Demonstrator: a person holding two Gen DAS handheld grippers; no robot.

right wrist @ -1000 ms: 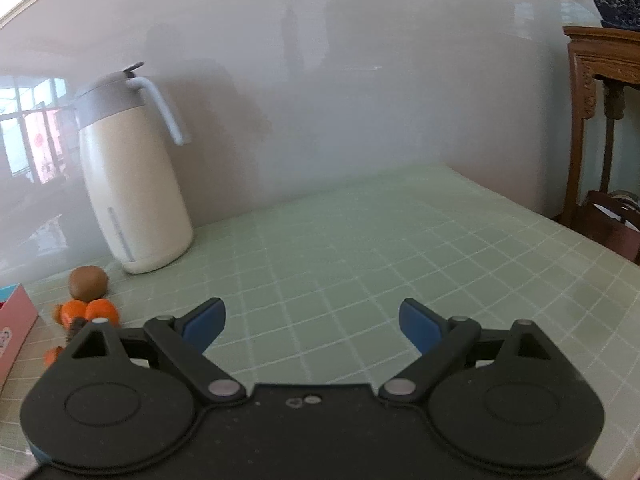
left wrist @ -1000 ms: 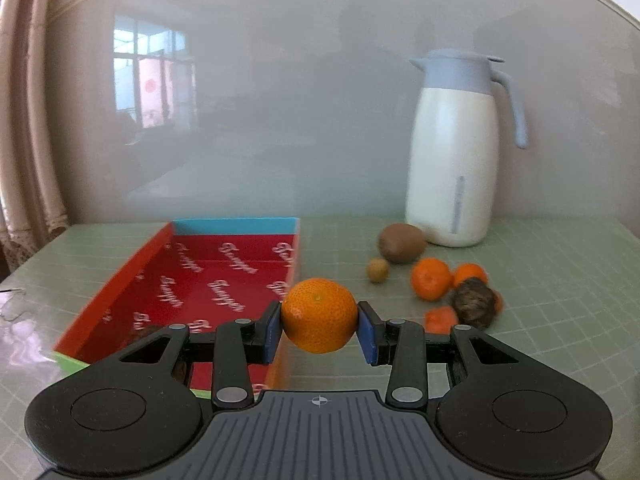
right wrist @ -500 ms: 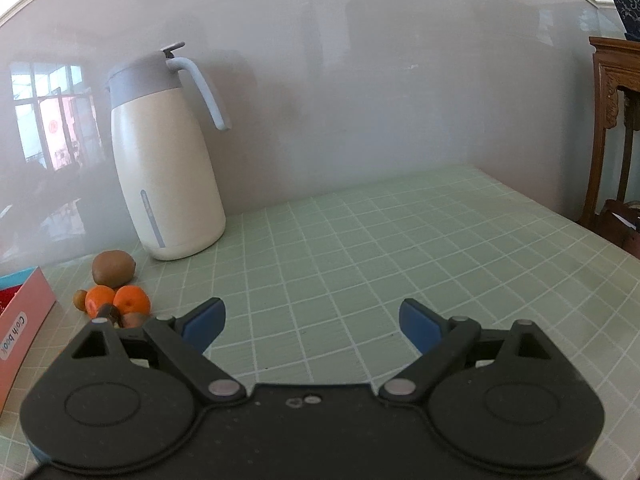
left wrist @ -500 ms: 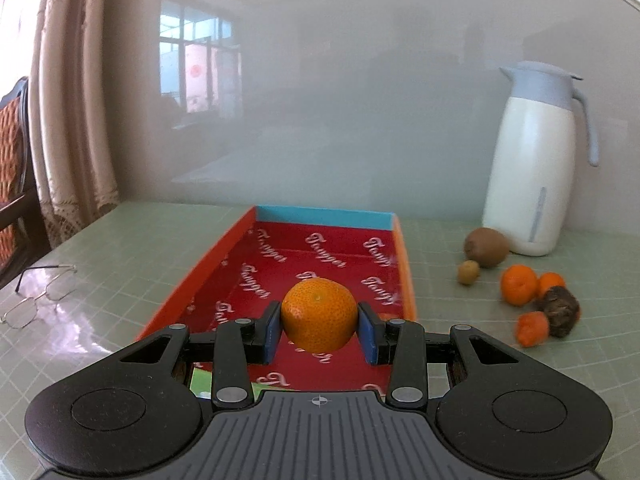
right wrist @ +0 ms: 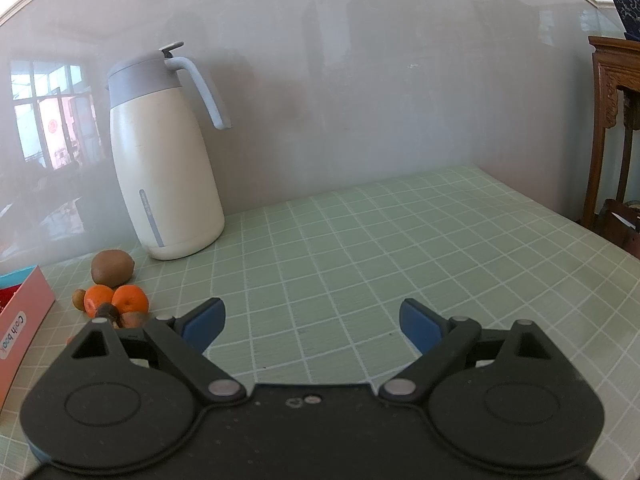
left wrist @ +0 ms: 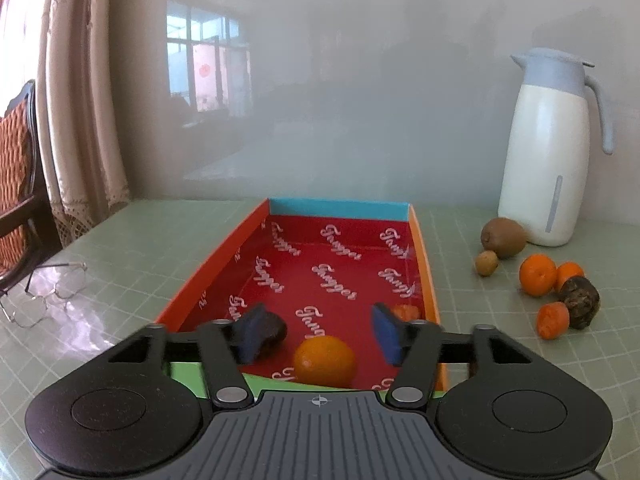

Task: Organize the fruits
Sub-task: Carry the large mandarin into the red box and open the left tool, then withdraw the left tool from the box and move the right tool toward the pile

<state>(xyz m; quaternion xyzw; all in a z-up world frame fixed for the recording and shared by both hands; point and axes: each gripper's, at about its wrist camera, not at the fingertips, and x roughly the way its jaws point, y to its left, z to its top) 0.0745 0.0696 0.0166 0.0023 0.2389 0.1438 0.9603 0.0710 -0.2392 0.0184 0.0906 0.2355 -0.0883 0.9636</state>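
Observation:
In the left wrist view my left gripper (left wrist: 320, 336) is open over the near end of the red tray (left wrist: 425, 264). An orange mandarin (left wrist: 325, 361) lies in the tray between and below the pads. A dark fruit (left wrist: 276, 334) and a small orange fruit (left wrist: 406, 312) also lie in the tray, partly hidden by the pads. On the table to the right lie a kiwi (left wrist: 503, 237), a small brown fruit (left wrist: 486, 263), two mandarins (left wrist: 538, 274), a dark fruit (left wrist: 579, 301) and a small orange piece (left wrist: 553, 321). My right gripper (right wrist: 310, 326) is open and empty above the table.
A white jug with a grey lid (left wrist: 550, 148) stands behind the fruit; it also shows in the right wrist view (right wrist: 164, 160). Glasses (left wrist: 48, 294) lie left of the tray. The tray's corner (right wrist: 20, 316) and the fruit pile (right wrist: 116, 300) show at the right wrist view's left. Wooden furniture (right wrist: 616, 128) stands far right.
My left gripper moved left over the tray, then opened; the mandarin left the pads and now lies in the tray. The right gripper swung left, staying open.

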